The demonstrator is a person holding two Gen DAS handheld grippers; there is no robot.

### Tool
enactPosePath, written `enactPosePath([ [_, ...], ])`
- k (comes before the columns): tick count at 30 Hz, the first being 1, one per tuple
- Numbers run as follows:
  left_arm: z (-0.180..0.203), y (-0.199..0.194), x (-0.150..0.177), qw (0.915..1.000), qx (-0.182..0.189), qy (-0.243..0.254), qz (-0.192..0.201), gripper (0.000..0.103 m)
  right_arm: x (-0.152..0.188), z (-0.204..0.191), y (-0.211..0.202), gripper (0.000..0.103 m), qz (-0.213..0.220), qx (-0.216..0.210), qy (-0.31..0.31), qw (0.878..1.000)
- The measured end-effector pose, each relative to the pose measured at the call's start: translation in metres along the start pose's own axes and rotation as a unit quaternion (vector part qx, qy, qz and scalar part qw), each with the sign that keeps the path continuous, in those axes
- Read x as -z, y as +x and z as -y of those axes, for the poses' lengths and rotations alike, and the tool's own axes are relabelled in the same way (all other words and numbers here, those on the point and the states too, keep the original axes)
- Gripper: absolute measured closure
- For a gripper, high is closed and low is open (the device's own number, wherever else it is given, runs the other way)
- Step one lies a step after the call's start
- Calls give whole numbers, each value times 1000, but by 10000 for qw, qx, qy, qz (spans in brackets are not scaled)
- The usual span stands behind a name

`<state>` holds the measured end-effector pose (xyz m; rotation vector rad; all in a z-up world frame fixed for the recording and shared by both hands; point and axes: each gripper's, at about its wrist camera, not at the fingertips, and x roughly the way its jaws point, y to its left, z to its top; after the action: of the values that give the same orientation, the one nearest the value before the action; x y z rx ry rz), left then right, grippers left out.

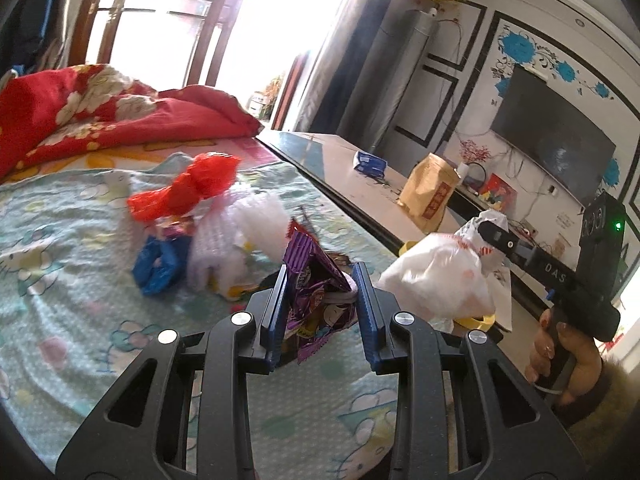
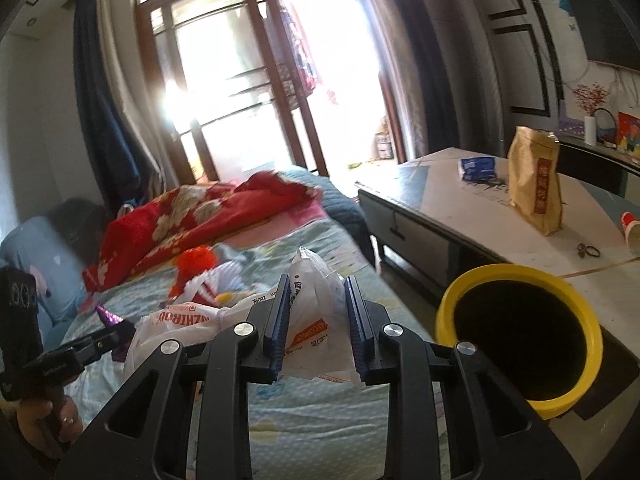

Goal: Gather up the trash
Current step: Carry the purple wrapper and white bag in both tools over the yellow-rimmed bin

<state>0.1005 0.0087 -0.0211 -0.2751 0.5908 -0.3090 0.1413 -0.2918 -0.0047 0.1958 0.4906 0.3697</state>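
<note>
The bed point(image 1: 80, 240) fills the left and centre of the left wrist view, with loose trash heaped at mid-frame: a red net point(image 1: 188, 188), white foam wrap point(image 1: 240, 232) and a blue wrapper point(image 1: 160, 264). At the lower right of the right wrist view stands the yellow-rimmed bin point(image 2: 516, 344), beside the bed and against the tabletop point(image 2: 480, 216).

The step looks like carrying both held pieces to the bin. To do it well, bring each piece fully over the dark opening before letting go, one at a time, since thin plastic drifts.

The right gripper point(image 2: 316, 320) has its jaws clamped on a crumpled white plastic bag point(image 2: 316, 304), near the bin. The left gripper point(image 1: 322, 300) has its jaws partly closed, pinching a purple snack wrapper point(image 1: 316, 292) just above the bed.
</note>
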Motion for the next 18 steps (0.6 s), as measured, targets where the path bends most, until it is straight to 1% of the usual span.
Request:
enactPosePath([
  [8,23,19,-8,9995,175,255,-55,79,-10,38,-13,77,239,352,343,9985],
  [18,59,47,-15,9968,534,566,-158,79,-14,77,-25,77,427,790,698,9935],
])
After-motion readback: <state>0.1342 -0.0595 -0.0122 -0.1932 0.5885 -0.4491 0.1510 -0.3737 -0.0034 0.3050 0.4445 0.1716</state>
